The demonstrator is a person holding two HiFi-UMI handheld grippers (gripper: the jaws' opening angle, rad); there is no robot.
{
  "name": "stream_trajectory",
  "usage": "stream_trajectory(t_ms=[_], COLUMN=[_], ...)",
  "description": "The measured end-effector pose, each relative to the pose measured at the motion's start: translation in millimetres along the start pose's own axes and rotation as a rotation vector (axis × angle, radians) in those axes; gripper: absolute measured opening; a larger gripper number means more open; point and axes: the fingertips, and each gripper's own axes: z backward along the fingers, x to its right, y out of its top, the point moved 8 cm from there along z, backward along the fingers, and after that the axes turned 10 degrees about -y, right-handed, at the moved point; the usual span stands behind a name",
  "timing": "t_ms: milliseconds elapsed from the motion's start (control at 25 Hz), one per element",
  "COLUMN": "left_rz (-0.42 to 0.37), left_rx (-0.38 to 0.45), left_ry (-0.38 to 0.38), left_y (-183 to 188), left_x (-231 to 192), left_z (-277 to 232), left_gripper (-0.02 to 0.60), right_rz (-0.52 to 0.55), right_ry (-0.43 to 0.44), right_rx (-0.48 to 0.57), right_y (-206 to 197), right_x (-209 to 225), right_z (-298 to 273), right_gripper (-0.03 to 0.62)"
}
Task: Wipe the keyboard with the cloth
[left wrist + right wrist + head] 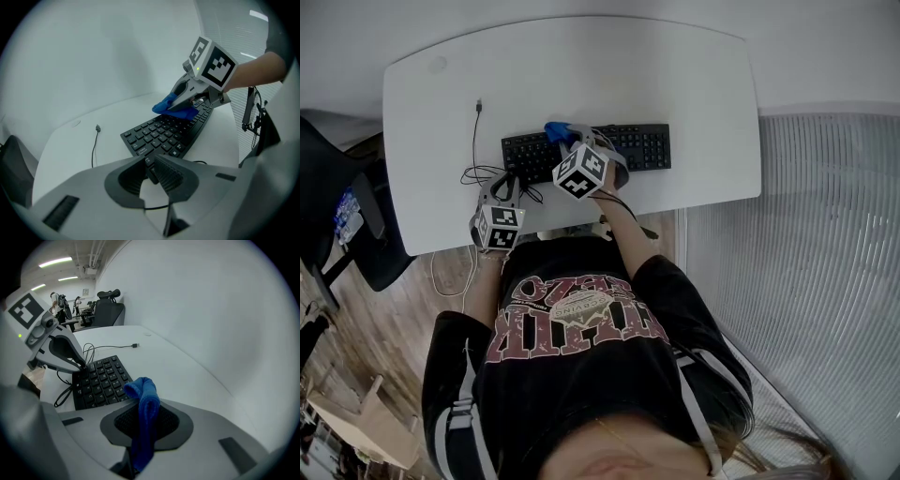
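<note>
A black keyboard (639,147) lies across the middle of the white desk (694,84). My right gripper (565,141) is shut on a blue cloth (556,130) and holds it down on the keys left of centre. In the left gripper view the cloth (176,109) rests on the keyboard (159,133) under the right gripper (182,103). My left gripper (503,186) is at the keyboard's near left corner, its jaws (152,173) closed on that corner. In the right gripper view the cloth (145,399) hangs between the pads, over the keyboard (101,380).
A thin black cable with a plug (477,107) runs over the desk left of the keyboard and loops (478,175) near the front edge. A dark chair (366,225) stands left of the desk. The person's body is close against the desk's front edge.
</note>
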Motion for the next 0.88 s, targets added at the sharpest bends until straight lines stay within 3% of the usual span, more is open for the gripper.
stream_trajectory(t_ms=[880], left_rz=[0.026], left_rx=[-0.019], left_ry=[0.072], left_y=[10], left_x=[9], left_z=[2], left_gripper=[0.094], right_rz=[-0.135], right_ry=[-0.085], right_rx=[-0.047], right_y=[-72], right_x=[68], right_z=[25], right_gripper=[0.064])
